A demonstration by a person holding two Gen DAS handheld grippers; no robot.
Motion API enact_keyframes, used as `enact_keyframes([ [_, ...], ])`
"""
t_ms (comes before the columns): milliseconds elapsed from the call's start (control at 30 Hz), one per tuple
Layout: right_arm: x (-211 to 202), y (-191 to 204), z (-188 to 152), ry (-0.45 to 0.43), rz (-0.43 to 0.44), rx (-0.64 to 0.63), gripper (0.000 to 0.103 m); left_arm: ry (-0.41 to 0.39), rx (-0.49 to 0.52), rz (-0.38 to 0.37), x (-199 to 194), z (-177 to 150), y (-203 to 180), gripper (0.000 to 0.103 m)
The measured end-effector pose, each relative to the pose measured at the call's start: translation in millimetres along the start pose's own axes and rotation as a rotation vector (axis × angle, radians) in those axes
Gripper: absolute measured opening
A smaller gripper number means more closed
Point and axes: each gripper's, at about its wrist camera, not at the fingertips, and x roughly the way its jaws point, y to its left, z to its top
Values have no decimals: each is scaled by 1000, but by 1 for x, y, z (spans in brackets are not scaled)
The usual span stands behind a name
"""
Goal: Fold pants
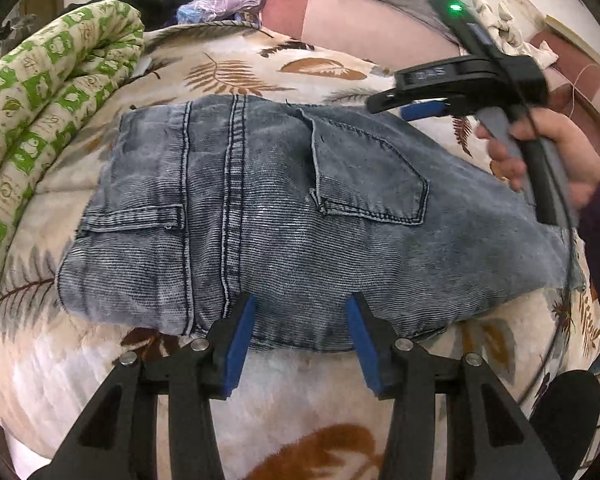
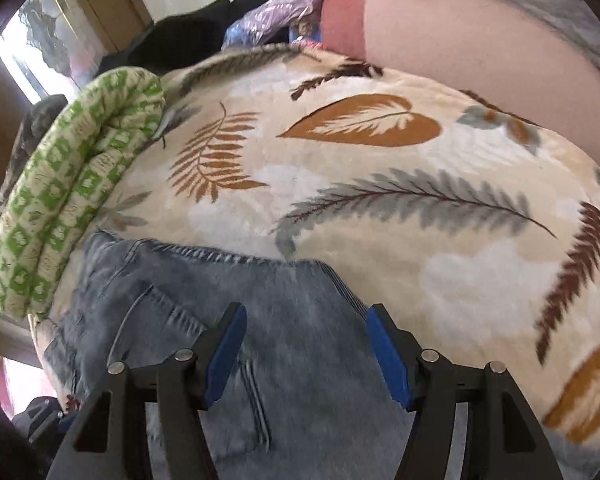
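Grey-blue washed jeans (image 1: 260, 216) lie folded into a compact bundle on the leaf-print blanket (image 1: 228, 68), back pockets and seat seam facing up. My left gripper (image 1: 302, 312) is open and empty, its blue pads hovering at the near edge of the jeans. My right gripper (image 1: 404, 106) shows in the left wrist view, held in a hand above the far right part of the jeans. In the right wrist view the right gripper (image 2: 304, 320) is open and empty above the jeans (image 2: 300, 340), near their far edge.
A rolled green-and-cream quilt (image 1: 40, 120) lies along the left of the blanket and also shows in the right wrist view (image 2: 72, 200). A pink and grey pillow (image 1: 360, 20) and dark clothes (image 1: 156, 0) lie at the back. The blanket (image 2: 420, 200) spreads to the right.
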Motion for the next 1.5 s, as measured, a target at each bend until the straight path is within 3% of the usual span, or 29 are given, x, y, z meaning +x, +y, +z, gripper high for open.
enact_keyframes([
  [100, 20, 1, 5, 51, -12, -19, 64, -5, 3, -20, 1, -2, 3, 49],
  [267, 31, 5, 3, 100, -3, -59, 23, -14, 4, -33, 2, -3, 5, 49],
  [300, 29, 9, 3, 92, -25, -77, 18, -15, 3, -34, 1, -3, 5, 49],
  [333, 26, 12, 4, 76, -71, -98, 5, -16, 0, -33, 1, -3, 5, 49],
  [533, 23, 12, 11, 11, -143, -59, 5, -27, -12, -32, -5, -4, 5, 49],
  [633, 24, 3, 13, -6, -133, 5, 5, -40, 2, -15, -7, -6, 2, 49],
  [733, 32, 2, 10, -19, -155, 19, 5, -38, 36, 5, -2, -9, -1, 49],
  [900, 16, -7, 1, -72, -61, 131, 12, -63, 55, 3, -3, -12, -1, 49],
  [1000, -26, -10, -22, -168, -32, 202, 26, -83, 79, 20, -4, -16, -4, 49],
  [1133, -91, -20, -88, -308, -15, 285, 66, -98, 92, 54, -9, -18, -10, 49],
  [1233, -129, -34, -141, -361, 16, 348, 67, -114, 113, 83, -20, -23, -20, 49],
  [1367, -182, -67, -202, -440, -41, 411, 67, -111, 155, 63, -31, -29, -41, 49],
  [1500, -227, -122, -235, -516, -108, 538, 67, -115, 217, 32, -42, -28, -71, 49],
])
